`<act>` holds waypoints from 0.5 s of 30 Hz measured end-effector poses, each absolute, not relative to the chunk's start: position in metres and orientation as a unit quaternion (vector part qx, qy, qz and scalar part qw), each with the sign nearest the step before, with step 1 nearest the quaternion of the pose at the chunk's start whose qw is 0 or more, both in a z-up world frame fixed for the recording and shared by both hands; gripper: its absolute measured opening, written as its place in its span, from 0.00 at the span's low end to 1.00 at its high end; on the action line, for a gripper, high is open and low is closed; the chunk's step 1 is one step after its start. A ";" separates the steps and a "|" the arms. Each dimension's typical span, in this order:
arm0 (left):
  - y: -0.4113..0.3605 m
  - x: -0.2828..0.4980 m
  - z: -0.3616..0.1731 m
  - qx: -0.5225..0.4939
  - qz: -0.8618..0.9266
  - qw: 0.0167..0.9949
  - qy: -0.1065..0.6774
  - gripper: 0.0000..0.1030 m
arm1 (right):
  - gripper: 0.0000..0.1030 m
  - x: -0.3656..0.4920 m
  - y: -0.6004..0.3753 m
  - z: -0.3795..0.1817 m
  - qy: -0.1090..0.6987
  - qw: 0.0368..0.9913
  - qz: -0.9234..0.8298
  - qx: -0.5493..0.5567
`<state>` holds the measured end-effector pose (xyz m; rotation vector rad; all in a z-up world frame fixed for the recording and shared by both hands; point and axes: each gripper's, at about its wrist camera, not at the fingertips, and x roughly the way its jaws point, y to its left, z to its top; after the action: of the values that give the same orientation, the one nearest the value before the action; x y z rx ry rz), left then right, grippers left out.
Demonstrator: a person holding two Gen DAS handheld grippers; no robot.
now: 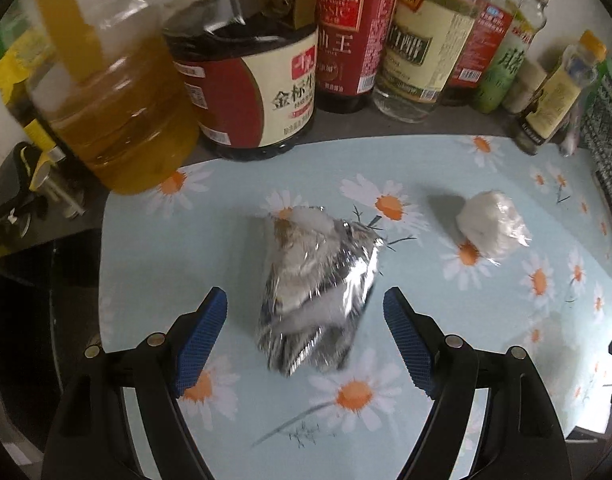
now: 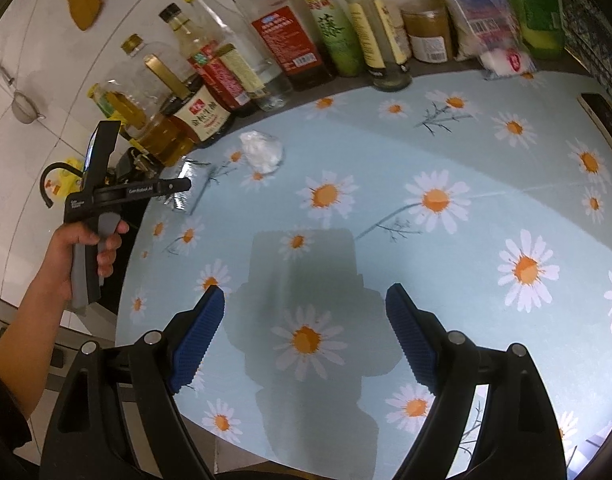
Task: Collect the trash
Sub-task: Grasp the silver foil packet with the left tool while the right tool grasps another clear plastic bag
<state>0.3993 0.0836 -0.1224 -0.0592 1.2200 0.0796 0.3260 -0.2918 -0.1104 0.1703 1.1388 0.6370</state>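
A crumpled silver foil wrapper (image 1: 313,292) lies on the daisy-print table cover (image 1: 154,248). My left gripper (image 1: 306,336) is open, its blue pads on either side of the wrapper's near end, not touching it. A crumpled white wad (image 1: 491,226) lies to the right, further back. In the right wrist view the wrapper (image 2: 190,190) is partly hidden behind the left gripper, and the white wad (image 2: 264,150) lies just beyond. My right gripper (image 2: 306,336) is open and empty above bare cover.
A row of oil and sauce bottles (image 1: 242,84) stands along the back edge, close behind the wrapper; the same row (image 2: 290,40) shows in the right wrist view with bags (image 2: 477,12) at the back right. The cover's left edge drops to a dark counter (image 1: 30,300).
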 end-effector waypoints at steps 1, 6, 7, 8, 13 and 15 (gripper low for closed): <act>0.084 0.402 -0.125 -0.024 0.037 0.818 0.573 0.76 | 0.80 0.327 -0.294 -0.112 0.530 0.791 0.294 0.081; 0.083 0.410 -0.131 -0.019 0.036 0.821 0.570 0.70 | 0.80 0.330 -0.298 -0.116 0.532 0.791 0.288 0.088; 0.082 0.412 -0.132 -0.021 0.033 0.820 0.571 0.59 | 0.80 0.331 -0.299 -0.116 0.532 0.791 0.289 0.089; 0.081 0.412 -0.133 -0.021 0.031 0.820 0.571 0.59 | 0.80 0.332 -0.298 -0.115 0.532 0.791 0.290 0.089; 0.080 0.411 -0.132 -0.022 0.025 0.826 0.563 0.53 | 0.80 0.337 -0.293 -0.117 0.535 0.787 0.296 0.084; 0.080 0.408 -0.129 -0.022 0.024 0.827 0.561 0.53 | 0.80 0.340 -0.291 -0.118 0.536 0.785 0.299 0.081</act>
<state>0.4079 0.0802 -0.1291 -0.0471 1.1917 0.0506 0.3398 -0.2906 -0.1178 0.1747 1.1559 0.6459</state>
